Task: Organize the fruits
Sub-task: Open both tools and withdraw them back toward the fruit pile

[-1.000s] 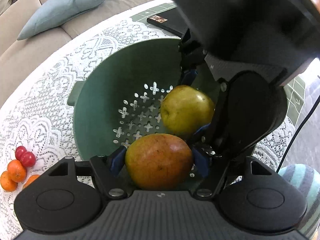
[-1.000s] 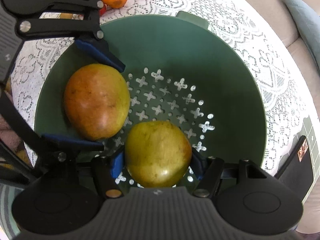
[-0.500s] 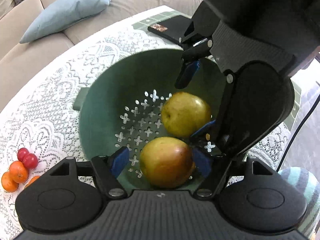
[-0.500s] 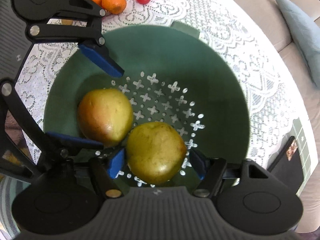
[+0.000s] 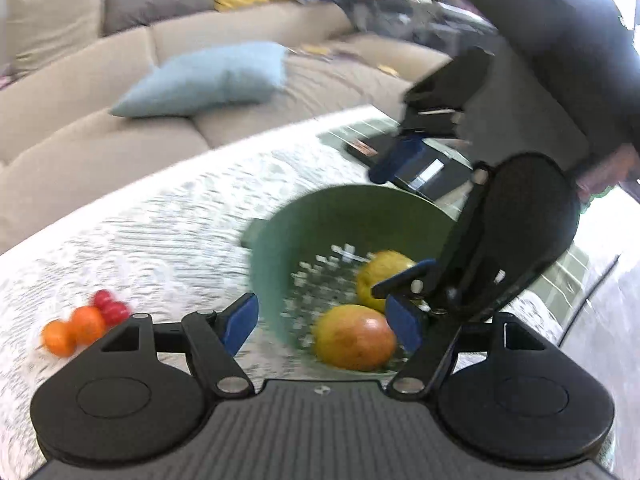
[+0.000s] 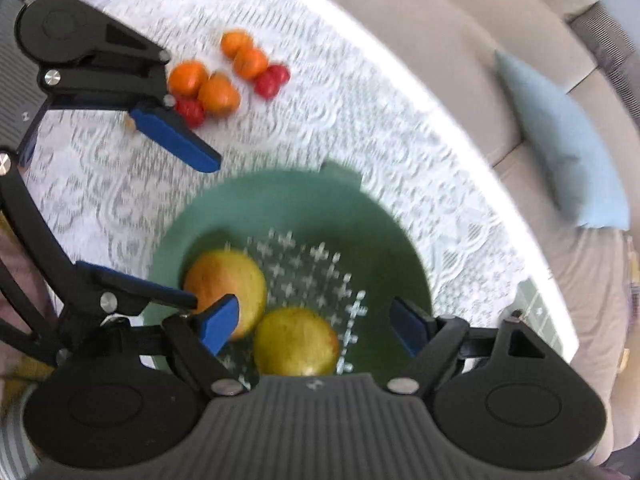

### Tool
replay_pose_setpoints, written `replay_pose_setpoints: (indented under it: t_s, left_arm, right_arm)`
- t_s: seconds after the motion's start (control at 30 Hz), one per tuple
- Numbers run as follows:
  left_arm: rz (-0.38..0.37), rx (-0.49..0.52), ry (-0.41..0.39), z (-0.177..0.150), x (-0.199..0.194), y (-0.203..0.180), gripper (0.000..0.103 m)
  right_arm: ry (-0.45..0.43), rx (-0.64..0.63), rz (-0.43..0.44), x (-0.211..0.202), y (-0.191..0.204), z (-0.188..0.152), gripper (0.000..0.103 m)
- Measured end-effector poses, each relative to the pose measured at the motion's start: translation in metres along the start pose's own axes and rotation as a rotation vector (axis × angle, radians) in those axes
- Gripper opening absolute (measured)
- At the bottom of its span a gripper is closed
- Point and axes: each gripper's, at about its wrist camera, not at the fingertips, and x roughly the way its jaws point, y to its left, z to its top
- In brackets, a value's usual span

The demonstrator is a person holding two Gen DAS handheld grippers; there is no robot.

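A green colander stands on the lace tablecloth. In it lie a reddish-yellow mango and a yellow-green mango, side by side. My left gripper is open and empty, raised above the colander's near rim. My right gripper is open and empty above the colander. Small oranges and red fruits lie in a cluster on the cloth beyond the colander.
A round table with a white lace cloth carries everything. A black flat device lies on a green mat behind the colander. A beige sofa with a light blue cushion runs along the table's far side.
Both grippers opened, released the mangoes into the colander and pulled up and back. The mangoes now rest on the colander's bottom. Both views are motion-blurred.
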Motion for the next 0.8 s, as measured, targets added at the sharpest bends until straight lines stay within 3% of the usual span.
replay_pose_setpoints:
  t_s: [0.13,0.4,0.57,0.8]
  left_arm:
    - [0.072,-0.037,-0.070,-0.011,-0.028,0.018,0.086]
    - [0.225,-0.215,-0.139,-0.041,-0.056,0.078,0.084]
    - [0.264,-0.322,-0.143,-0.059,-0.060,0.112,0.082]
    - [0.272,-0.441,-0.128,-0.086,-0.063,0.147,0.081]
  right_arm:
    - [-0.119,0.053,-0.073,-0.018,0.018,0.010,0.084]
    - [-0.349,0.212,-0.065,-0.022,0.063,0.027,0.082]
    - [-0.423,0.325,-0.040,-0.001,0.090,0.046,0.078]
    - [-0.436,0.452,-0.032,0.037,0.116,0.063,0.065]
